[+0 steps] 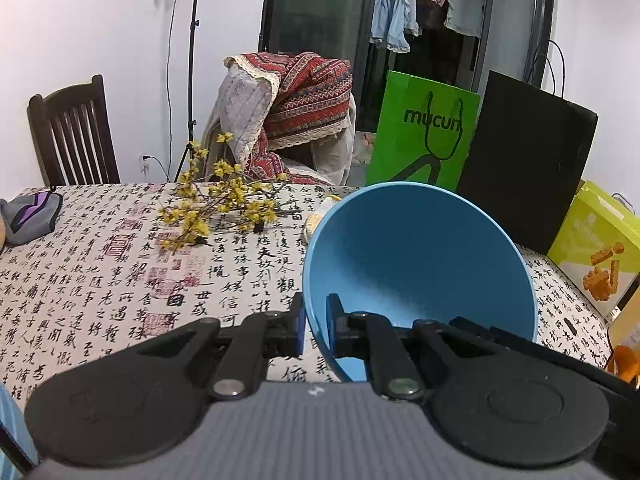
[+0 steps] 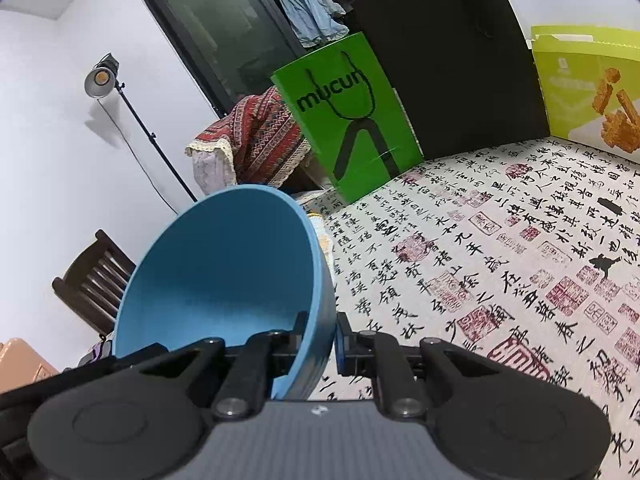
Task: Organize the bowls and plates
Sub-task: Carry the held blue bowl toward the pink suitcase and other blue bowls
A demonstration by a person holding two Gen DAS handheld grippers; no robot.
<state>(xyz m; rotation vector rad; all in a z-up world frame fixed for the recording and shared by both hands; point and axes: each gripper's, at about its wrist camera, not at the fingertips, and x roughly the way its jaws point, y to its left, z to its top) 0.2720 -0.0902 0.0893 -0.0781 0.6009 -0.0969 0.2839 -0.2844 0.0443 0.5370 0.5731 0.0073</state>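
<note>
A blue bowl [image 1: 420, 256] hangs tilted above the table, held by both grippers at opposite sides of its rim. In the left wrist view my left gripper [image 1: 316, 320] is shut on the bowl's left rim, one blue pad inside the wall and one outside. In the right wrist view the same bowl [image 2: 224, 264] fills the lower left, and my right gripper [image 2: 324, 332] is shut on its right rim. The bowl looks empty inside. No plates are in view.
The table wears a calligraphy-print cloth [image 1: 120, 280]. On it lie a yellow flowering branch [image 1: 224, 208] and a grey pouch [image 1: 32, 216]. At the back right stand a green bag [image 1: 420, 136], a black bag [image 1: 528, 160] and a yellow-green snack box [image 1: 600, 248]. A wooden chair [image 1: 72, 132] stands behind.
</note>
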